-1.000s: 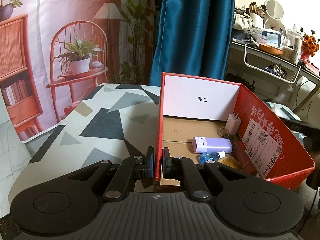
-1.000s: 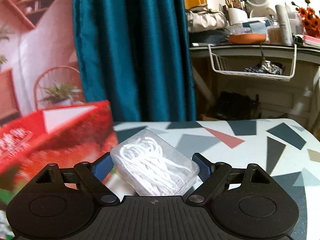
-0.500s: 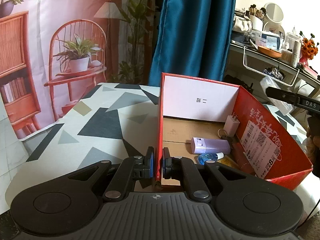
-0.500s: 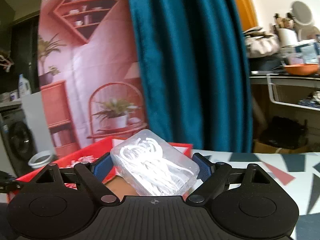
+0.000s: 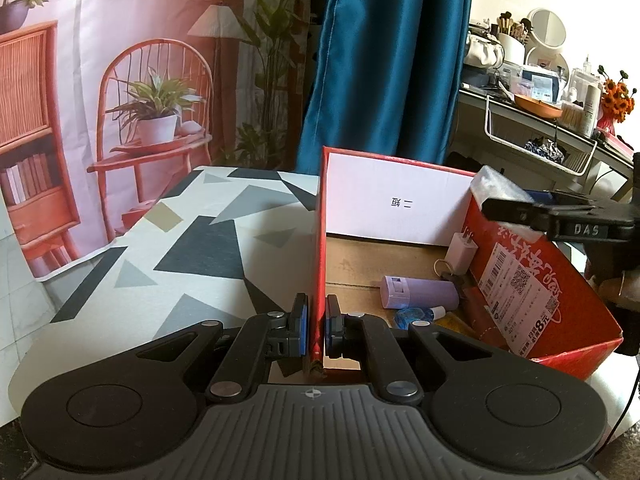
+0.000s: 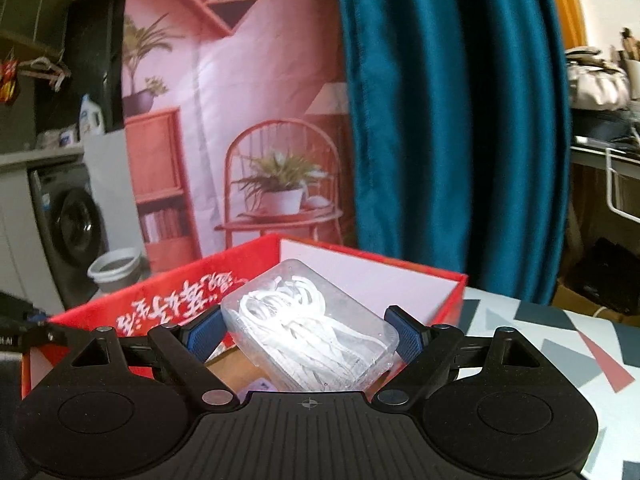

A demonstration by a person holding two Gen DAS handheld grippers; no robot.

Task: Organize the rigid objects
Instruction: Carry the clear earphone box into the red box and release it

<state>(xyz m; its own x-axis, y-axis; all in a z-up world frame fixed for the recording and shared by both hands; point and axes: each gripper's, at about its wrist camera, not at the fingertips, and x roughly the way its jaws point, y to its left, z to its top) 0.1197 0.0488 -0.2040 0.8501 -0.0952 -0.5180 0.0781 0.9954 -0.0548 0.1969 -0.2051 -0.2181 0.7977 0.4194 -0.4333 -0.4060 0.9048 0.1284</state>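
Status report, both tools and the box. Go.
Left tool clamped on red box near wall. Right tool holding clear case of floss picks above the box opening. Charger, purple case already inside; drop path clear.

Teal curtain (image 5: 384, 60), pink printed backdrop (image 5: 120, 20), cluttered shelf (image 5: 560, 120).

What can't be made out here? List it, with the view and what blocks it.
- Left wrist: the clear case is mostly hidden behind the red box wall and the right gripper.
- Right wrist: the box contents are blocked by the case and gripper body.
- Left wrist: shipping label print is too small.
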